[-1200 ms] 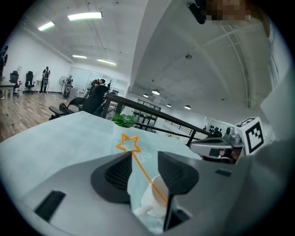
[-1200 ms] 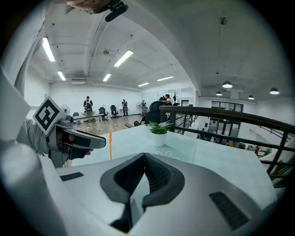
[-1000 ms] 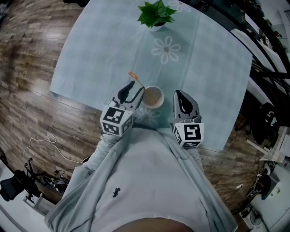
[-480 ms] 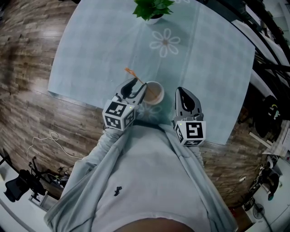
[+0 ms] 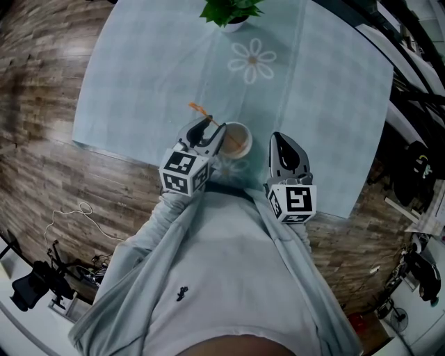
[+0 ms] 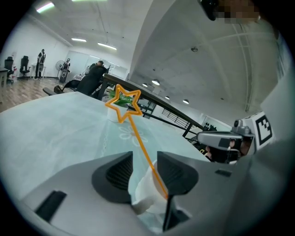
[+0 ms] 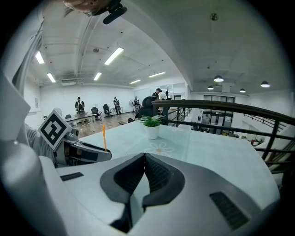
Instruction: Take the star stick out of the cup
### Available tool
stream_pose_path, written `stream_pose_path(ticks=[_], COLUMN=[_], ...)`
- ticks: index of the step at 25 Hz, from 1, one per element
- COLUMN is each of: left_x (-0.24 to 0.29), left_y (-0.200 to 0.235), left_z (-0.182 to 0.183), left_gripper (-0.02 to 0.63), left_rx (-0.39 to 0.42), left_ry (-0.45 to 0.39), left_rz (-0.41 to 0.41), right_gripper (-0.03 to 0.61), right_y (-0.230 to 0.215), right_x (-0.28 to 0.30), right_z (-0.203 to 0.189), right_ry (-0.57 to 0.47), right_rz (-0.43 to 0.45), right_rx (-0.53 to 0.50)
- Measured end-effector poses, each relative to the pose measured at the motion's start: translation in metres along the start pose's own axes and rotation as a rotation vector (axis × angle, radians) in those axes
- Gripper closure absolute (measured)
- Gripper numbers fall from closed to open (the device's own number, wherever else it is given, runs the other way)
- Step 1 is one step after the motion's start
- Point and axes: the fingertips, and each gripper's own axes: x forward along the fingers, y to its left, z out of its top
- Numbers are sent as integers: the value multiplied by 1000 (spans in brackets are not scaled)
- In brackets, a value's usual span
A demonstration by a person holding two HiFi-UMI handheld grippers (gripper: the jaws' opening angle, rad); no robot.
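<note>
A white paper cup (image 5: 236, 141) stands near the front edge of the pale blue table (image 5: 139, 83). An orange star stick (image 5: 199, 111) leans out of it to the left. In the left gripper view the star (image 6: 123, 102) stands high. Its thin stem runs down between the jaws, along the inner edge of the right one, into the cup (image 6: 144, 193). My left gripper (image 5: 215, 132) (image 6: 144, 159) is open with the cup's left rim in the gap. My right gripper (image 5: 277, 139) (image 7: 144, 156) is shut and empty, just right of the cup.
A small potted plant (image 5: 229, 10) (image 7: 151, 125) stands at the table's far side, with a daisy print (image 5: 253, 60) on the cloth before it. Wooden floor (image 5: 42, 160) lies left of and below the table. A black railing (image 7: 221, 108) runs on the right.
The left gripper has edged slightly closer to the cup and stick. The right gripper has stayed beside the cup. The head view has shifted a little.
</note>
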Motion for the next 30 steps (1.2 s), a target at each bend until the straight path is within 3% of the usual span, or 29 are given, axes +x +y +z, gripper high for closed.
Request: stream_pose_path(ticks=[10,20,30], left_x=[0,-1,-2], left_y=[2,1,-2], left_z=[-2,2,5], left_gripper=[466,543,566], left_rx=[2,2,-3], left_ry=[12,-3,-15], left_rz=[-9,-17,-20], right_gripper=[563,563,563], right_y=[-2,-1,0], right_x=[1,2,4], right_z=[0,0,2], right_ry=[-6,-8,-12], right_rz=[-22,-27,-16], right_rx=[11,11,5])
